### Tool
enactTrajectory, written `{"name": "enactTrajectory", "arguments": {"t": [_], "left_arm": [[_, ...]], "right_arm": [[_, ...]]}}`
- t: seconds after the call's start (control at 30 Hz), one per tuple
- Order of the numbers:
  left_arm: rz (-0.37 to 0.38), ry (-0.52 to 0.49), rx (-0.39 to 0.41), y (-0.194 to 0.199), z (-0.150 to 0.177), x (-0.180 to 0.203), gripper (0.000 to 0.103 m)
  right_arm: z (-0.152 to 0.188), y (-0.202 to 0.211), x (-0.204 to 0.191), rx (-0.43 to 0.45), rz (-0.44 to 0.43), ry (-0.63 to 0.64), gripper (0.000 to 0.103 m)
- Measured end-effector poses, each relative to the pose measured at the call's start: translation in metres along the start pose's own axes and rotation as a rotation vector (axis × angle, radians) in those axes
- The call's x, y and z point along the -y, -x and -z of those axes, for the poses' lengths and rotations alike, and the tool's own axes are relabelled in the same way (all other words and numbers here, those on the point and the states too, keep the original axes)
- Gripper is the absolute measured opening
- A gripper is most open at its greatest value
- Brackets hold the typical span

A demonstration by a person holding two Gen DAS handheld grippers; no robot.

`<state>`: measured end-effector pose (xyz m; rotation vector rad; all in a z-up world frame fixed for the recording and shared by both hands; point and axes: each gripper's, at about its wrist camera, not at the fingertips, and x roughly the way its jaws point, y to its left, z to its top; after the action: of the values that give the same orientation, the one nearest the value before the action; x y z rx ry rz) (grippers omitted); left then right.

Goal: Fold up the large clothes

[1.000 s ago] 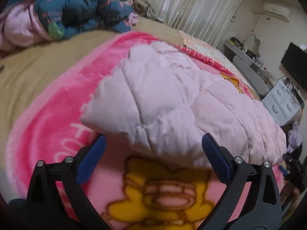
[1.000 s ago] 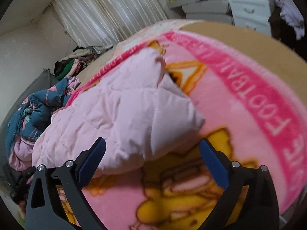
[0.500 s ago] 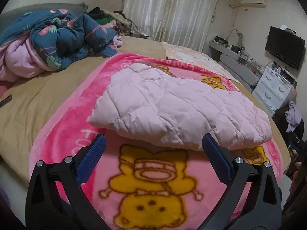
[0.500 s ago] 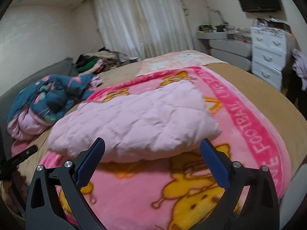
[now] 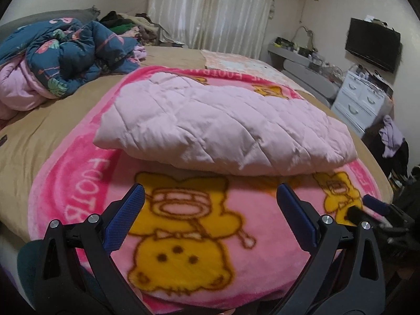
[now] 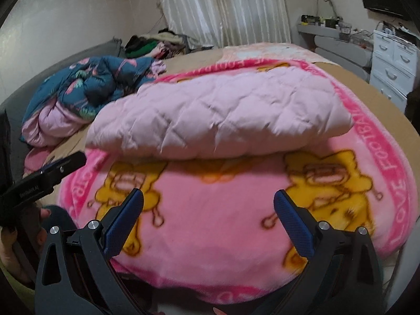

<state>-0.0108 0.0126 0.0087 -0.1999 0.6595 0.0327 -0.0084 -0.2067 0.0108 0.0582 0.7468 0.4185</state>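
- Bedroom surroundings are seen in both wrist views: a wide bed (image 5: 52, 120) under a tan sheet, with pale curtains (image 5: 210, 8) hung behind it.
- Left claw (image 5: 210, 211) is held released, its blue-padded fingers (image 5: 123, 220) spread wide, nothing between them, above the near edge of the bed.
- Right claw (image 6: 208, 210) is likewise spread wide and empty, poised over the same near edge.
- Under both claws a pink fleece blanket (image 5: 199, 220) printed with yellow cartoon figures and white lettering is spread over the sheet.
- On that blanket, beyond the fingertips and apart from them, the pink quilted garment (image 5: 223, 128) is laid folded into a thick, roughly rectangular bundle, its long side turned toward the cameras; it is touched by neither claw.
- In the right wrist view the left claw's black body is seen at the left edge, gripped by the left hand (image 6: 15, 236).
- At the far left of the bed a crumpled dark blue floral quilt (image 5: 65, 52) with a pink lining is heaped, well apart from the garment.
- A pile of clothes (image 6: 155, 43) is stacked near the curtains.
- White drawers (image 5: 362, 102) and a wall-mounted television (image 5: 372, 44) are seen at the right.
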Motion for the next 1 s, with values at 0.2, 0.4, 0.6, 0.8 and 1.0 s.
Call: {"name": "enactTrajectory", "arguments": {"t": [0.2, 0.4, 0.6, 0.8, 1.0], "left_arm": [[0.012, -0.015, -0.016, -0.0034, 0.0026, 0.0064, 0.094], [0.007, -0.013, -0.019, -0.0040, 0.0034, 0.0062, 0.094], [-0.015, -0.021, -0.023, -0.0056, 0.0040, 0.0086, 0.094], [-0.025, -0.026, -0.019, -0.0054, 0.0031, 0.0094, 0.094], [-0.025, -0.033, -0.019, -0.0052, 0.0026, 0.0106, 0.094]], "right_arm": [[-0.0006, 0.0051, -0.0010, 0.028, 0.013, 0.003, 0.099], [-0.0018, 0.0044, 0.0037, 0.034, 0.019, 0.006, 0.099], [-0.0029, 0.0047, 0.0018, 0.042, 0.013, 0.018, 0.099], [-0.0031, 0.0053, 0.0011, 0.048, 0.020, 0.022, 0.099], [-0.0030, 0.0055, 0.0012, 0.049, 0.020, 0.023, 0.099]]}}
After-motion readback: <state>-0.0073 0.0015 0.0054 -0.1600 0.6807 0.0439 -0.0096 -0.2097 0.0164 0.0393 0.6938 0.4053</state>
